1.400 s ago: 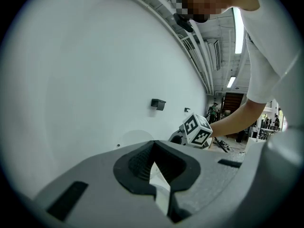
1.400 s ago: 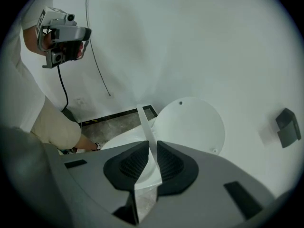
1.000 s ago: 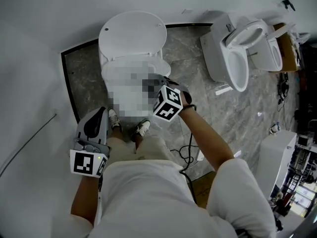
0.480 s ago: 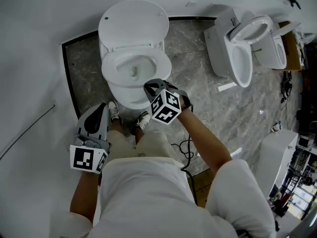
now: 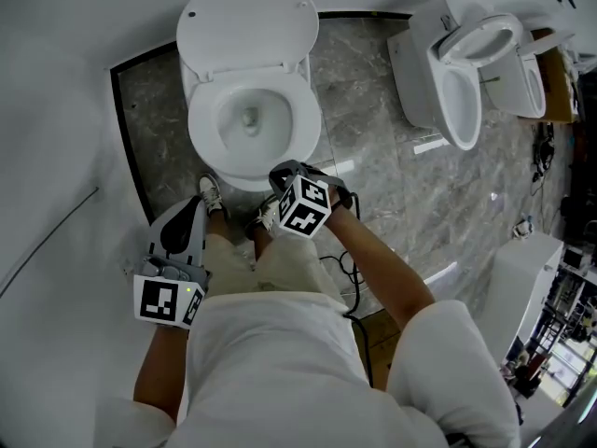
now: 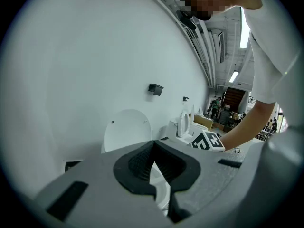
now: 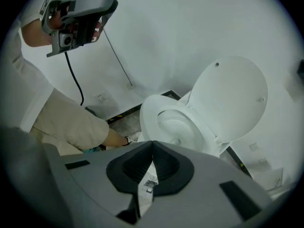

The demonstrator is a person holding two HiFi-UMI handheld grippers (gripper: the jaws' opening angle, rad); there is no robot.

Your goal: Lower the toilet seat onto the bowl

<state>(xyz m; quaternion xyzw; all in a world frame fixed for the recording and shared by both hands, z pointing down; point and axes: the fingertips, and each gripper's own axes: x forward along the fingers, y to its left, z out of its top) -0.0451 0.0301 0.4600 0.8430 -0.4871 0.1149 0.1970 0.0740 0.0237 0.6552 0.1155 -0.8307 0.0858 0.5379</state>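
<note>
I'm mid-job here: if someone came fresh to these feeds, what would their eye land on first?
The white toilet at the head view's top centre: lid raised against the wall, seat flat on the bowl. Next, the right gripper with its marker cube, jaws shut and empty, just in front of the bowl, and a second toilet to the right.

A grey marbled floor (image 5: 364,119) is carrying a white toilet (image 5: 306,119), with more toilets (image 5: 417,63) standing to its right. The person's shoes (image 5: 211,194) are standing just before the bowl, and a black cable (image 5: 347,286) is lying nearby.
</note>
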